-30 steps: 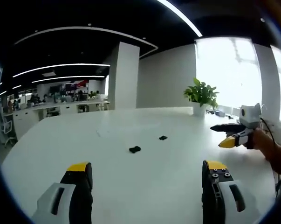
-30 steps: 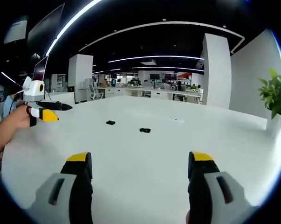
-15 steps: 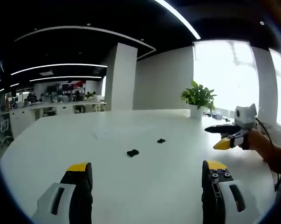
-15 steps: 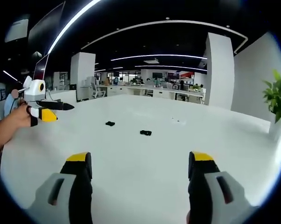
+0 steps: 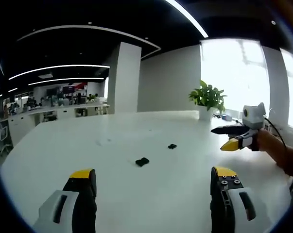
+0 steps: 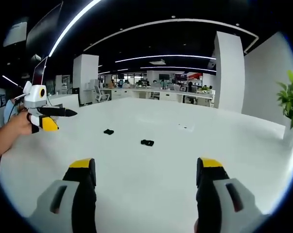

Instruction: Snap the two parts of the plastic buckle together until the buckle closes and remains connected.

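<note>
White and broad, the table [image 5: 112,141] stretches across an open office with ceiling light strips, a square pillar and distant desks. From the left gripper view, the left gripper [image 5: 153,182] has its two yellow-tipped jaws spread wide above the tabletop, with nothing between them. Ahead of them, near the middle of the table, lies the nearer buckle part [image 5: 142,161], small and black, and a little farther off and to the right lies the second buckle part [image 5: 172,146]; the two pieces are apart and not joined. Farther right, a potted plant [image 5: 208,99] stands at the table's far edge before a bright window, and the right gripper [image 5: 226,137] comes in from that side in a person's hand [image 5: 265,143], above the table. From the right gripper view, the left gripper [image 6: 61,116] shows at the left in the person's other hand [image 6: 17,127], then one buckle part [image 6: 108,131], then the other [image 6: 147,142], both flat on the table. The right gripper's [image 6: 146,170] own jaws stand wide apart, empty.
</note>
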The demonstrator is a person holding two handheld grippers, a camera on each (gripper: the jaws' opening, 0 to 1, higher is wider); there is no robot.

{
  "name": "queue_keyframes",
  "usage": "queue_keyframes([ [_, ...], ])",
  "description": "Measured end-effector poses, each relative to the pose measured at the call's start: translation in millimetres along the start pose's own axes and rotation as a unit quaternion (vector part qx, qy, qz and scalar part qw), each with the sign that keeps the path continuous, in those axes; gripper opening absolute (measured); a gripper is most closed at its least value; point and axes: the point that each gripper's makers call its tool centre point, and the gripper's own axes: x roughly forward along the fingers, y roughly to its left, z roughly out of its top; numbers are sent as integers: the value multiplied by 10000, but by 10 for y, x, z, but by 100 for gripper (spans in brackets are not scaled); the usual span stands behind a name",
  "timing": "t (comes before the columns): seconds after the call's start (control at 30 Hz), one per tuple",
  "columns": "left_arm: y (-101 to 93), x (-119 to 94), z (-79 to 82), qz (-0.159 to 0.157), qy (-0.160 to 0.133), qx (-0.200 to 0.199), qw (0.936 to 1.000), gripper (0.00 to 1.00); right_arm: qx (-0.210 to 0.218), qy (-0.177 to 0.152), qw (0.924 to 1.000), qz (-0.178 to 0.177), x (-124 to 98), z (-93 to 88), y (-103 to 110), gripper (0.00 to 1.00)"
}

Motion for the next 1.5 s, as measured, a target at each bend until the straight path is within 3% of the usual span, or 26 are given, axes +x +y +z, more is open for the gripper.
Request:
queue_keyframes([
  [0.17,41,46,-4,-2,39,31,10000,100,-26,-7,10000,52,56,28,-1,86],
  [0.2,35,48,-14,-44,71,12,10000,95,-30,-3,10000,61,59,29,3,86],
  [0.23,32,40,-24,-90,123,17,9999,82,-36,0,10000,61,71,28,-4,86],
  [0.27,37,42,-26,-97,138,20,9999,77,-44,1,10000,58,80,29,-9,86],
  [0.37,41,85,19,-118,57,-8,9999,89,-40,22,10000,79,145,35,-55,86],
  [0.6,72,164,27,-81,131,41,9999,90,-32,57,9999,78,243,49,-185,86],
  [0.77,113,214,8,-73,193,2,9998,99,-15,56,9999,91,280,69,-204,86],
  [1.1,177,262,-24,-59,309,46,9995,99,-77,89,9998,127,328,59,-217,86],
  [1.37,150,342,83,-142,204,-101,9996,99,-86,155,9998,83,330,-1,-229,86],
  [1.5,59,368,44,-381,351,-17,9987,99,-92,160,9998,53,337,3,-258,86],
])
